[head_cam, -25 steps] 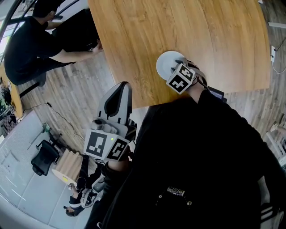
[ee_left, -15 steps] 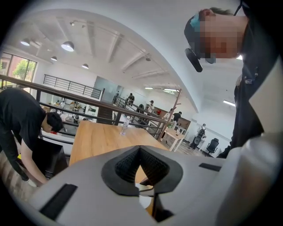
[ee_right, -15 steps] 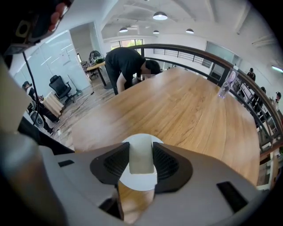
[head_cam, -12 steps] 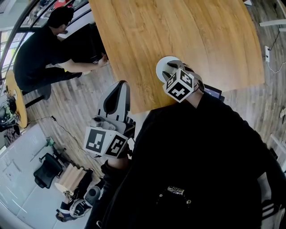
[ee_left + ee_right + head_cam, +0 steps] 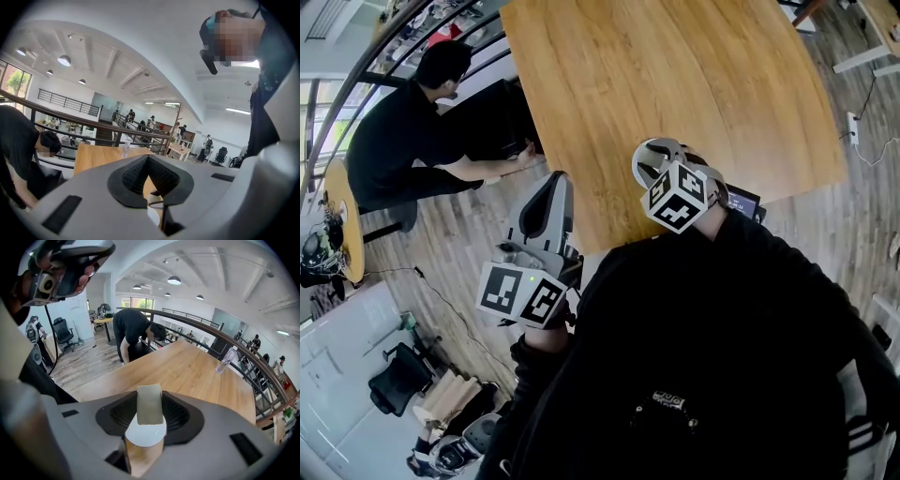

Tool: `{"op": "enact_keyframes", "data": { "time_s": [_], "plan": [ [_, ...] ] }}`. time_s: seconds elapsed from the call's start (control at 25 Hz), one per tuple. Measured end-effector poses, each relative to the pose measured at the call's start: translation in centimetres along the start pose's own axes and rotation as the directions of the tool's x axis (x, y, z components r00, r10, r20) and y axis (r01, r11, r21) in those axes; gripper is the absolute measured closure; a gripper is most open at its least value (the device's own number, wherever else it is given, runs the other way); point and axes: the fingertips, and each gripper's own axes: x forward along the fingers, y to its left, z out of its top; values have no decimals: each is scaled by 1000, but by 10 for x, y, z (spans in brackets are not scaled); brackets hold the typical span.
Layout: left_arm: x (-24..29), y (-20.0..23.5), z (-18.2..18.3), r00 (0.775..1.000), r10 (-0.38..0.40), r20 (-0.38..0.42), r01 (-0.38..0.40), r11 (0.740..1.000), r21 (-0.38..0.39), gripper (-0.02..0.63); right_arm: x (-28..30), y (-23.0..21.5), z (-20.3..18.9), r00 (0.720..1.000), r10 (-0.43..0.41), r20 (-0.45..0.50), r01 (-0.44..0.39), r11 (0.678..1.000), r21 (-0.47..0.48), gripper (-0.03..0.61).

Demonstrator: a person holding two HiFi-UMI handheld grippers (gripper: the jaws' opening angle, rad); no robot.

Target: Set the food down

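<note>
food (image 5: 149, 403) | pale beige oblong block | gripped in right claw (image 5: 149, 417)

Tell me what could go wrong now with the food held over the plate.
The food is clamped in the right gripper above the white plate; released from this height, it may bounce or miss. The plate sits near the table edge, so a bump while lowering could push it off.

The head view looks steeply down on the surface (image 5: 675, 84); both gripper views face across it from low.
</note>
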Motion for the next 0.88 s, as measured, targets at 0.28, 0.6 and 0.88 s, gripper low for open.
{"op": "enact_keyframes", "data": {
  "time_s": [0.28,0.6,0.88],
  "plan": [
    [-2,-3,-11,999,12,-52,-13,1000,-12,615,36,20,-21,997,30,-66,-33,998,-54,402],
    [-3,9,-30,992,71,-104,-77,996,-50,615,95,30,-97,966,88,-244,-105,993,-57,402],
    [-4,17,-30,988,104,-112,-112,992,-62,615,133,25,-135,918,132,-375,-159,986,-42,402]
  ]
}}
